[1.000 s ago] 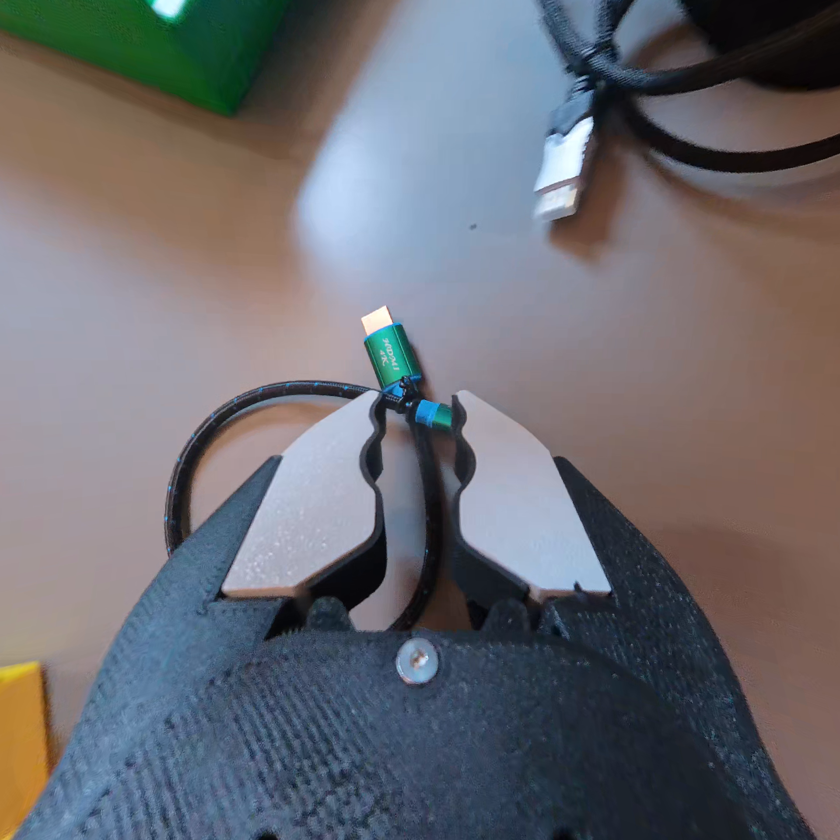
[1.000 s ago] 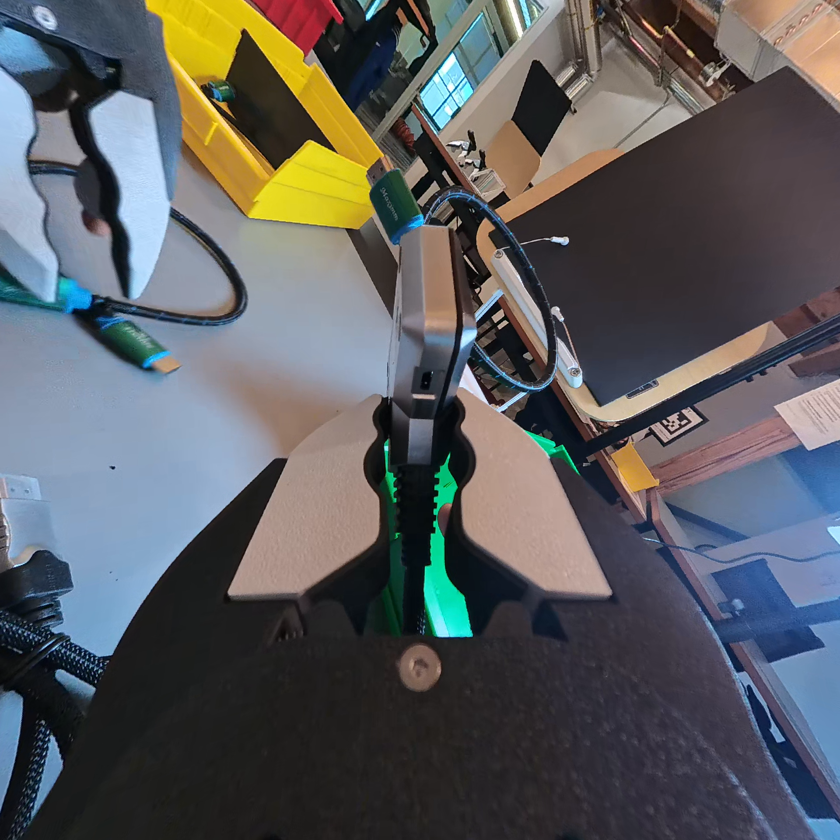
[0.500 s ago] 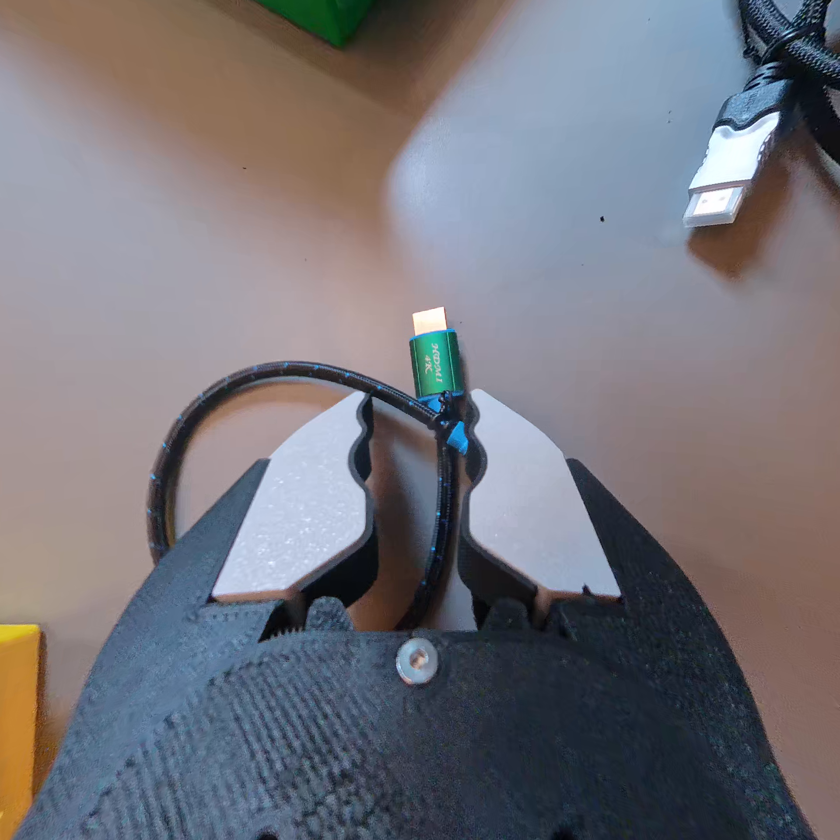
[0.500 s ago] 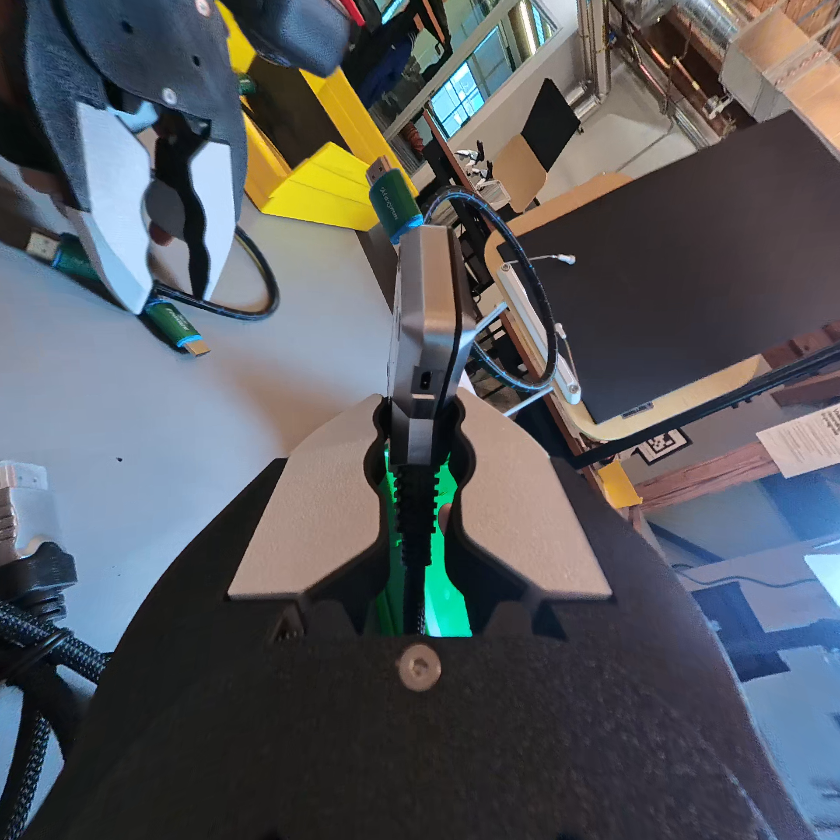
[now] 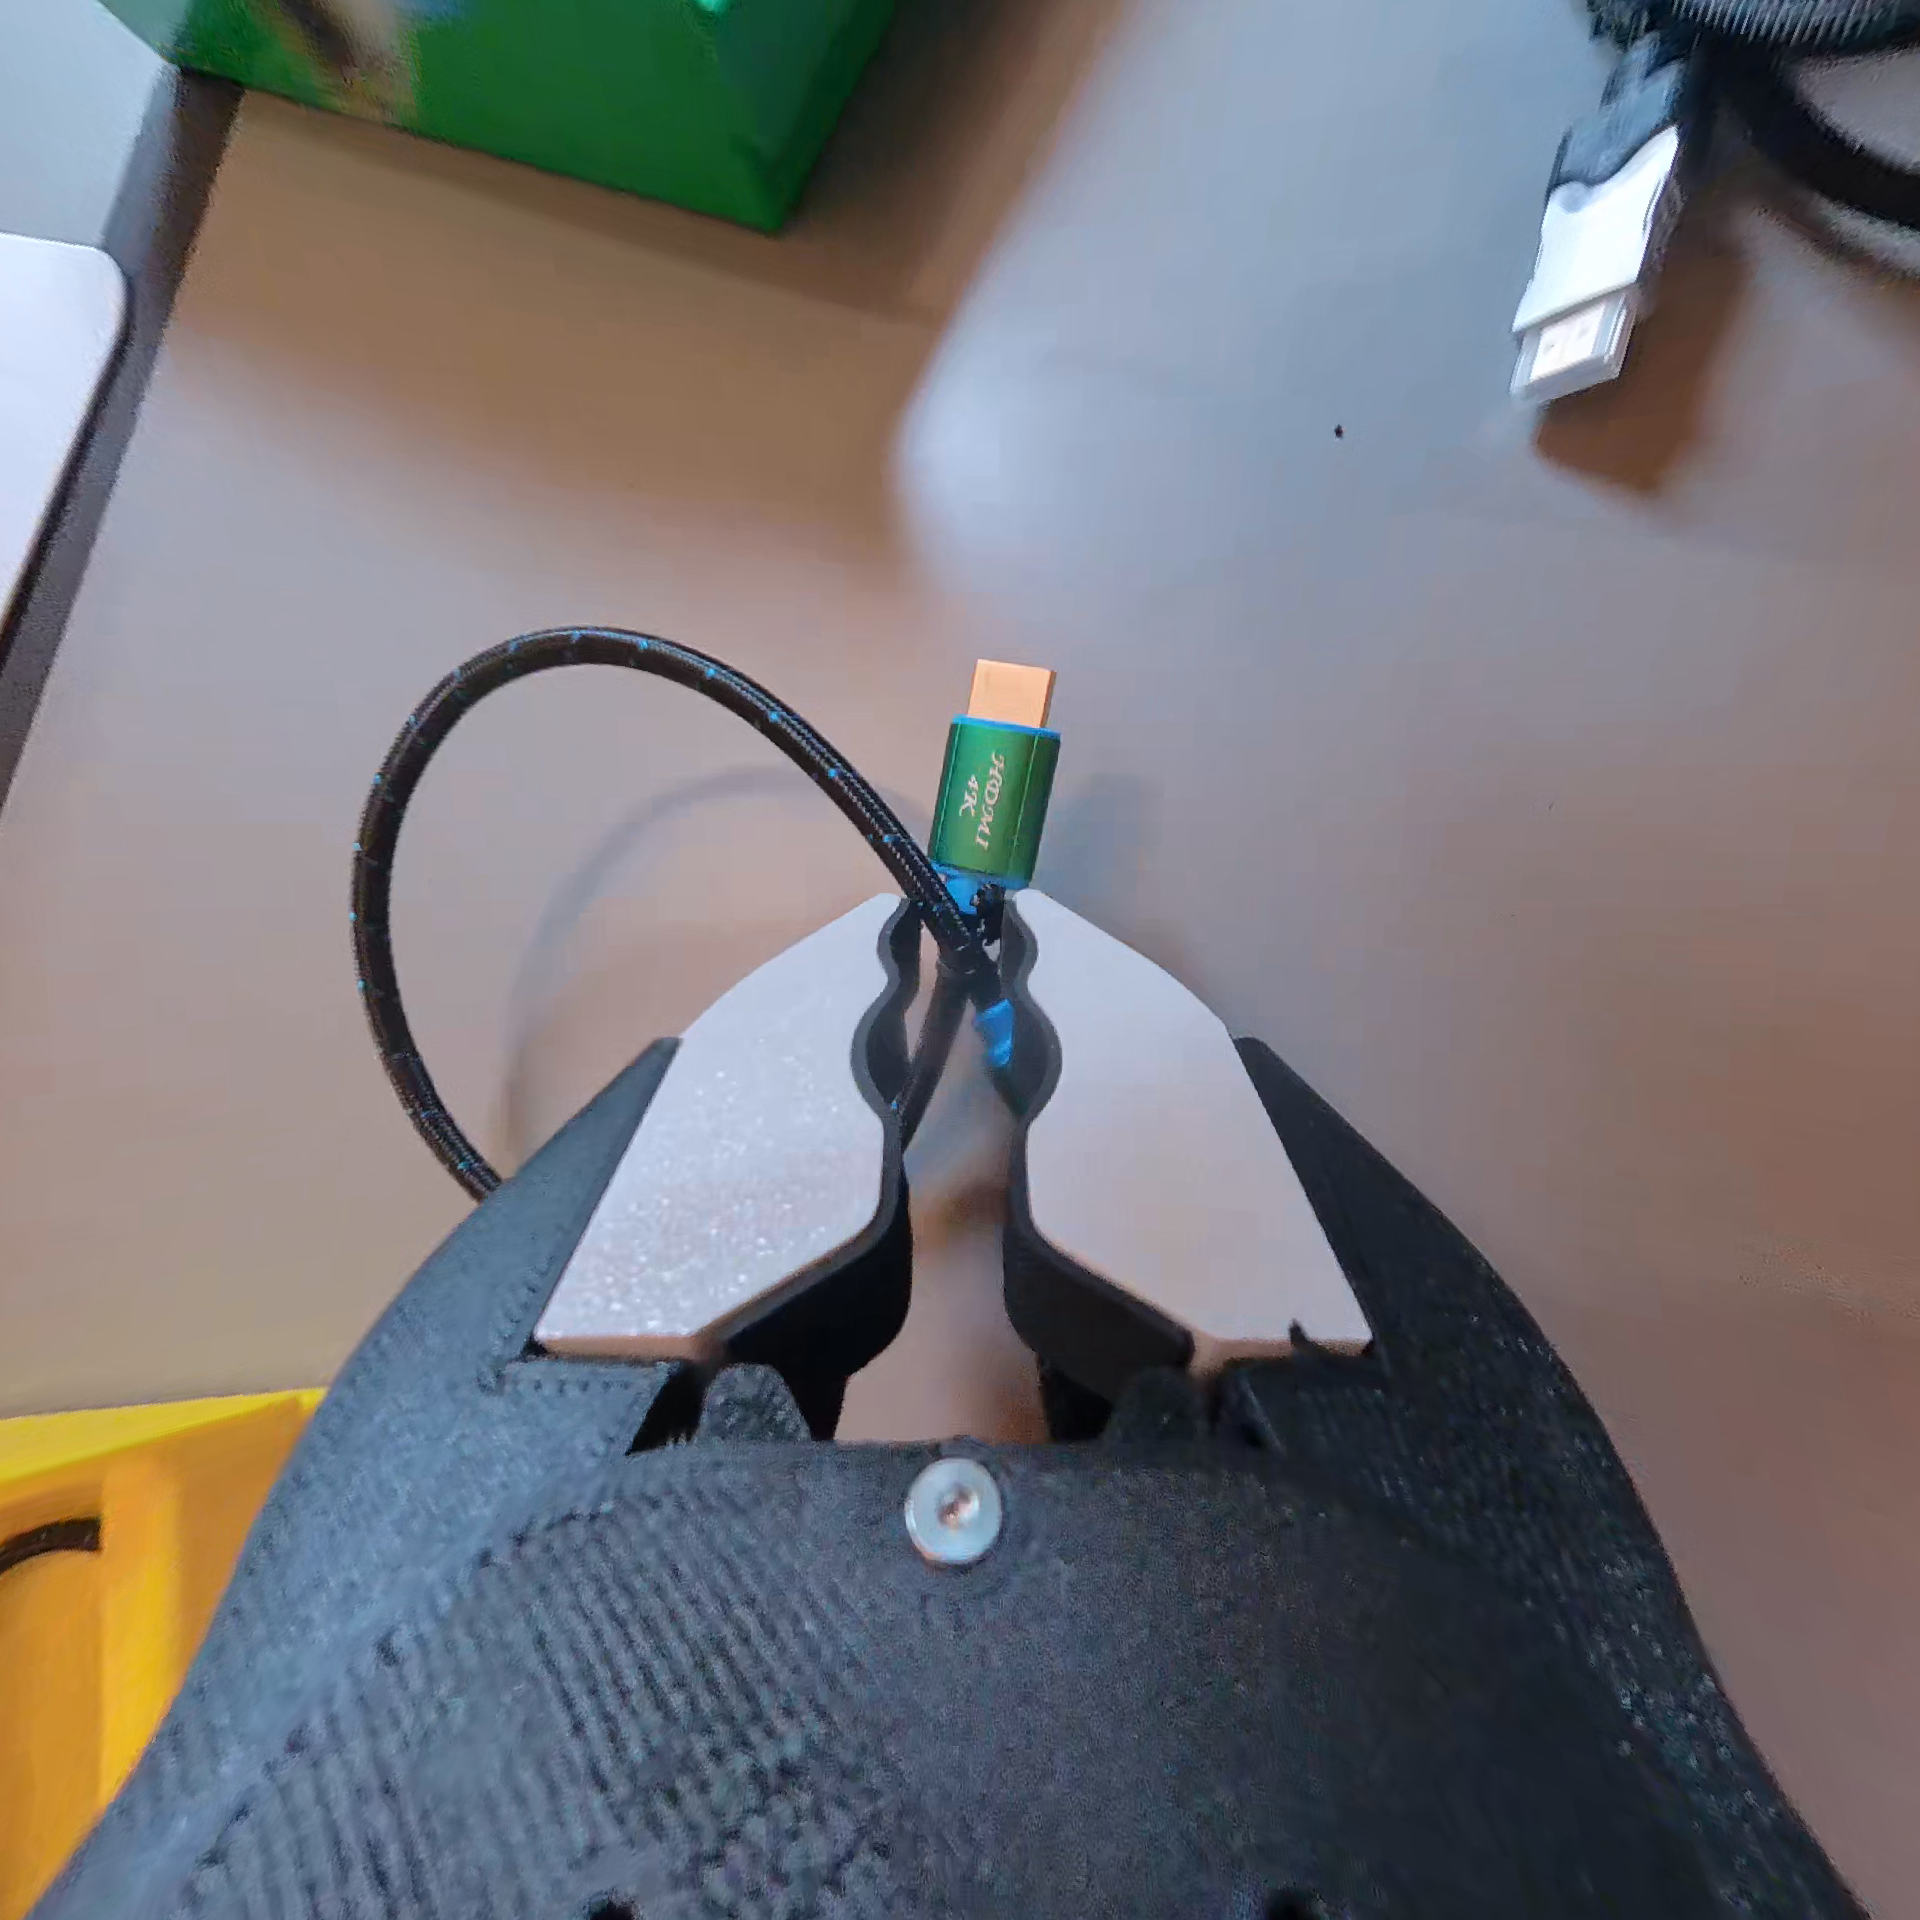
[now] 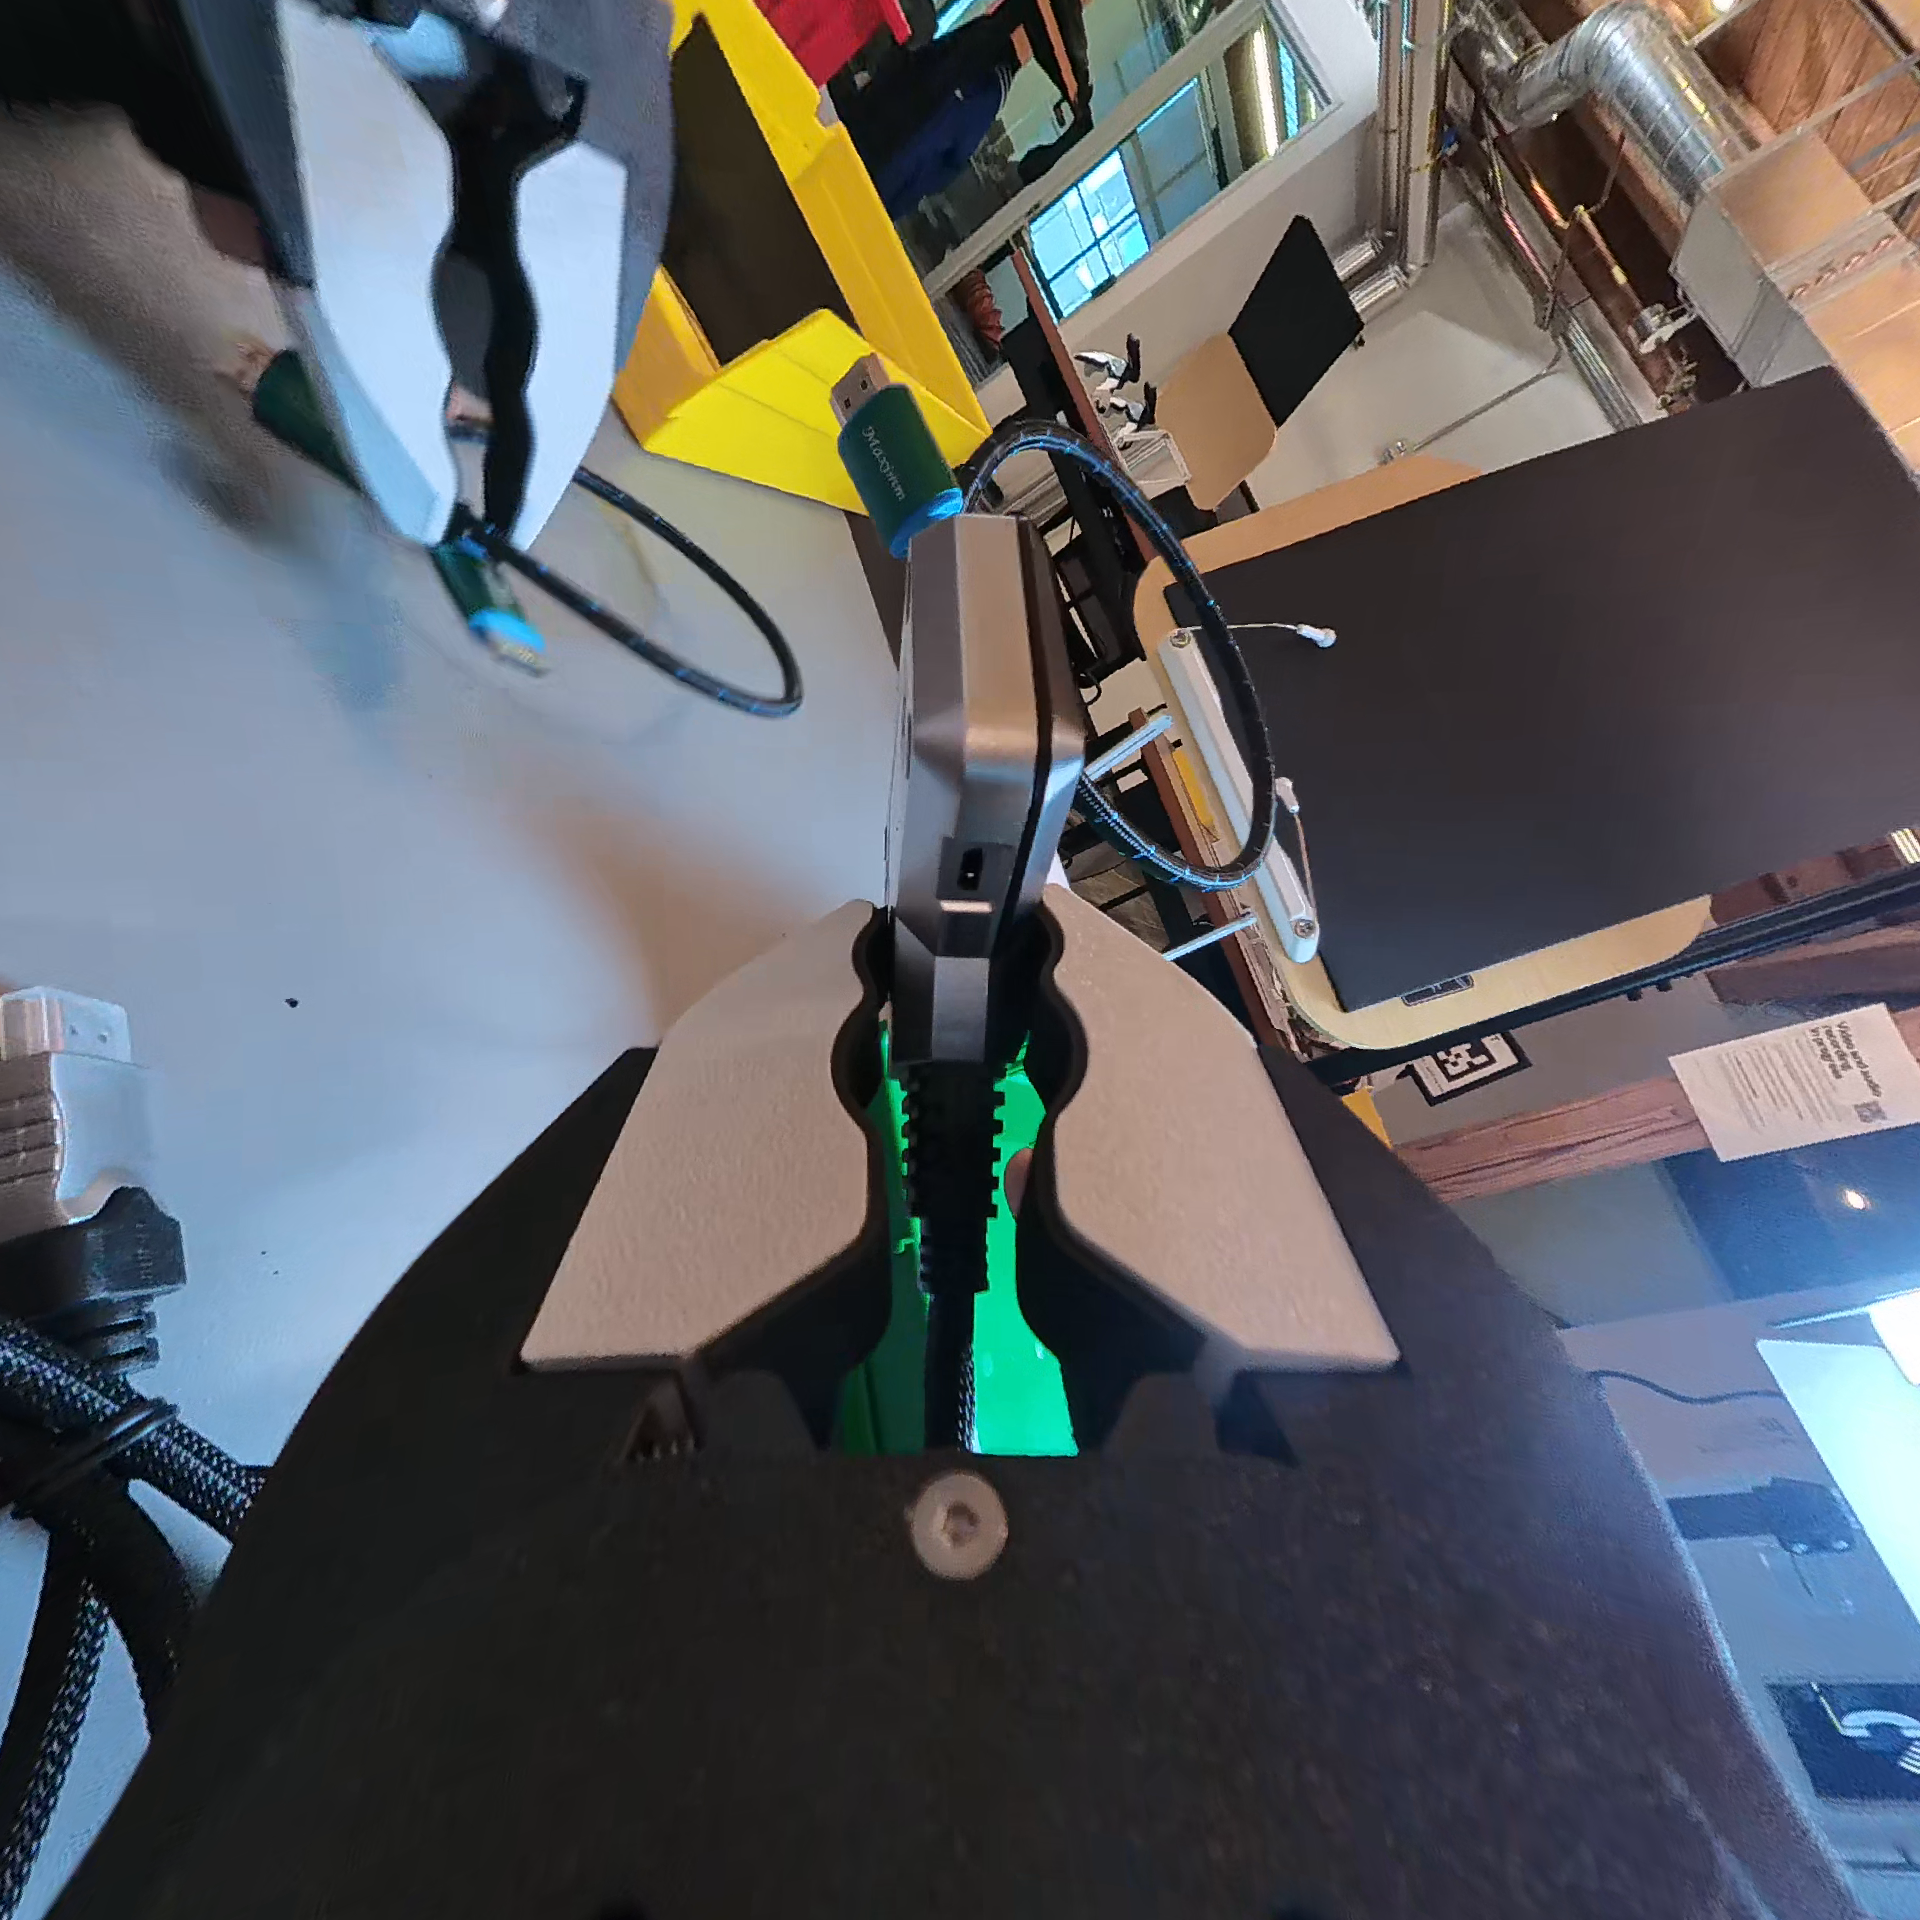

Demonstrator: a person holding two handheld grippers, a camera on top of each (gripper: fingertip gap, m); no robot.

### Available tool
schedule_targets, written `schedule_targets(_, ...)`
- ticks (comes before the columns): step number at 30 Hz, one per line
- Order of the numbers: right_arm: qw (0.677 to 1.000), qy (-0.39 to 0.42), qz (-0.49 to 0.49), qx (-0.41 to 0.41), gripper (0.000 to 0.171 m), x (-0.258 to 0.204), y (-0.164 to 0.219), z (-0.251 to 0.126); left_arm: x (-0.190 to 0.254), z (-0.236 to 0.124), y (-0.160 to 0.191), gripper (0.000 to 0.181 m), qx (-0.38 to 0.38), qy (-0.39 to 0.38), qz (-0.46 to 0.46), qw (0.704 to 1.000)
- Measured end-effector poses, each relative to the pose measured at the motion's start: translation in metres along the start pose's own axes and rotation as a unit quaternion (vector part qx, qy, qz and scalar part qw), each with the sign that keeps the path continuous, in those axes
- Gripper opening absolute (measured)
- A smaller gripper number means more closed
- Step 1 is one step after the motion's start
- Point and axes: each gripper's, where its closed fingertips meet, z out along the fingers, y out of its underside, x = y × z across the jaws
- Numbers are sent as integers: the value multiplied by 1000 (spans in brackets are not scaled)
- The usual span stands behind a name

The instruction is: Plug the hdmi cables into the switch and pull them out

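Left wrist view shows the left gripper (image 5: 961,920) nearly closed, its tips pinching the braided black cable (image 5: 416,790) right behind the green HDMI plug (image 5: 994,800), which stands just ahead of the tips with its gold end pointing away. The cable loops out to the gripper's left and back under it, lifted off the table (image 5: 1351,727). Ahead and to the left sits a green box (image 5: 582,94); ahead and well to the right lies a silver connector (image 5: 1590,270) on a thick black cord.

In the right wrist view the right gripper (image 6: 961,935) is clamped on the near end of the grey switch (image 6: 977,717), which juts straight forward, edge on. A second green plug (image 6: 894,468) shows at the switch's far end, though whether it is seated cannot be told.

Judging by the bend, the cable is springy and light and the plug small, hard and smooth. Held by the cable, the plug may swivel when pushed; a grip on the flat sides of the metal shell would likely steer it better
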Motion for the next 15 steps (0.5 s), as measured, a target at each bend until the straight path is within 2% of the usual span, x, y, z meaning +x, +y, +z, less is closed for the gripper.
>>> schedule_targets(1,1000,-2,-4,-1,23,-1,0,1,-4,-7,-2,15,10,1,-11,1000)
schedule_targets(7,999,-24,-30,1,24,-13,-1,4,-29,-76,-7,15,47,-28,-15,998)
schedule_targets(10,998,-30,-61,1,24,-21,-5,5,-19,-117,-27,15,84,-8,-5,996)
schedule_targets(12,995,-31,-92,-8,24,-27,-7,8,-3,-121,-45,15,84,18,16,996)
schedule_targets(15,990,-22,-138,-21,24,-34,-10,12,17,-89,-55,15,19,51,58,997)
